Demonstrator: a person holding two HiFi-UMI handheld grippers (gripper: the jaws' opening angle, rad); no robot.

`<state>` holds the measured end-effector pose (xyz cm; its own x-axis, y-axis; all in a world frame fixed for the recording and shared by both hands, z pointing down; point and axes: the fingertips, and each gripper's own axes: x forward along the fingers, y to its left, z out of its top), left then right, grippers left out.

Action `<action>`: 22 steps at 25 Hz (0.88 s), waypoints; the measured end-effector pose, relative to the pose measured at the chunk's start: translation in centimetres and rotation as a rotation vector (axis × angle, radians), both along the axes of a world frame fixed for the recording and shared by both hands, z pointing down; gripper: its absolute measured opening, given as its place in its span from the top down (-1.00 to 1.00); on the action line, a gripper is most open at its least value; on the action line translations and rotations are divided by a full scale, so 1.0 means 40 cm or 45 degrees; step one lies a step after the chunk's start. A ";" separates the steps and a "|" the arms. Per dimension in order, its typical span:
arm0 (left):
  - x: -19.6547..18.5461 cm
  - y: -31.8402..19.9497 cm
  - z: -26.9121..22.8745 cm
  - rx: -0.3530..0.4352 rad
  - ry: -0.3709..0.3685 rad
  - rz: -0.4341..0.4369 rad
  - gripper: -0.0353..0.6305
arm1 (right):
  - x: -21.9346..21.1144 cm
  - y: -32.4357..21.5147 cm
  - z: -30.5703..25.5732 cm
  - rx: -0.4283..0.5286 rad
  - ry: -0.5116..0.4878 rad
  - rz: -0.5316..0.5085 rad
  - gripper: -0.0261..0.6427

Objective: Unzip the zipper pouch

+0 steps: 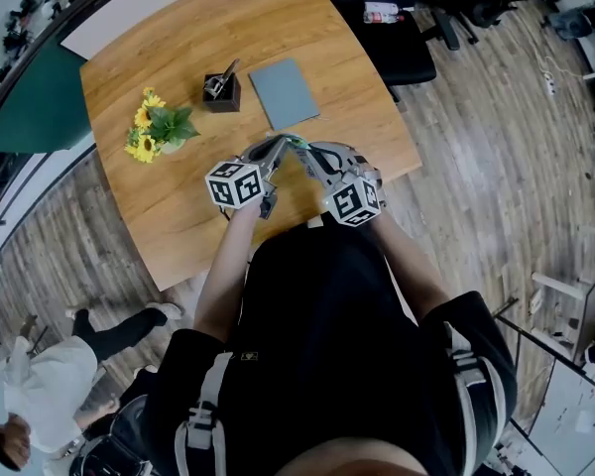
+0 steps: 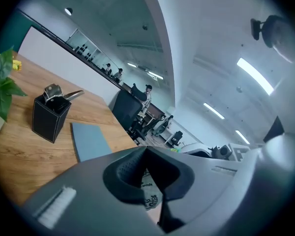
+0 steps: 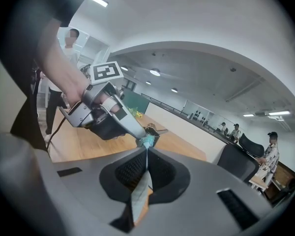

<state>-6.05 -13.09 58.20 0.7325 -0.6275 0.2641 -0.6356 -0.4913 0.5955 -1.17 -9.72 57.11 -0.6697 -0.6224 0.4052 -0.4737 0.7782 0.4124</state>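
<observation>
The pale printed fabric zipper pouch (image 3: pixel 140 193) hangs above the wooden bench (image 1: pixel 178 58), held between both grippers. The right gripper (image 3: pixel 146 154) jaws are clenched on its edge, and the left gripper (image 2: pixel 146 150) jaws pinch its teal top.

Table (image 1: pixel 178 58) matt wood grain; zipper pouch (image 3: pixel 140 193) thin, smooth; holder (image 1: pixel 221 95) matt black.

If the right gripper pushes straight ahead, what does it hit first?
The left gripper: its fingers sit just past the right gripper's fingers, both shut on the pouch. The gap looks tiny.
</observation>
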 end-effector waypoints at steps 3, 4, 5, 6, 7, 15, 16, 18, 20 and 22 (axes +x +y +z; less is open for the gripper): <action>-0.003 0.005 -0.012 0.016 0.042 0.027 0.90 | 0.006 -0.002 0.005 -0.012 0.005 -0.003 0.89; -0.005 0.007 -0.013 0.011 0.054 0.024 0.90 | 0.006 -0.001 0.006 -0.014 0.006 -0.004 0.89; -0.007 0.009 -0.010 0.003 0.062 0.017 0.90 | 0.004 0.000 0.007 -0.015 0.009 -0.004 0.89; -0.009 0.011 -0.006 -0.004 0.066 0.010 0.90 | 0.001 0.002 0.009 -0.014 0.013 -0.005 0.89; -0.011 0.013 -0.001 -0.009 0.065 0.004 0.90 | -0.001 0.003 0.012 -0.014 0.016 -0.007 0.89; -0.015 0.008 0.005 -0.023 0.019 -0.021 0.90 | -0.012 0.017 0.007 -0.008 0.016 -0.041 0.89; -0.016 0.006 0.008 -0.025 0.012 -0.025 0.90 | -0.013 0.018 0.005 -0.002 0.013 -0.039 0.89; -0.019 0.003 0.012 -0.026 0.011 -0.029 0.90 | -0.011 0.016 -0.001 0.012 0.004 -0.033 0.89; -0.021 0.002 0.014 -0.026 0.017 -0.029 0.90 | -0.010 0.015 0.000 0.015 0.004 -0.031 0.89; -0.022 0.000 0.016 -0.025 0.009 -0.028 0.90 | -0.008 0.013 0.001 0.015 0.004 -0.031 0.89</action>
<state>-6.92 -13.09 58.85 0.7204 -0.6383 0.2713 -0.6418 -0.4653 0.6096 -1.49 -9.19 57.14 -0.6835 -0.6105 0.4000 -0.4535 0.7847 0.4226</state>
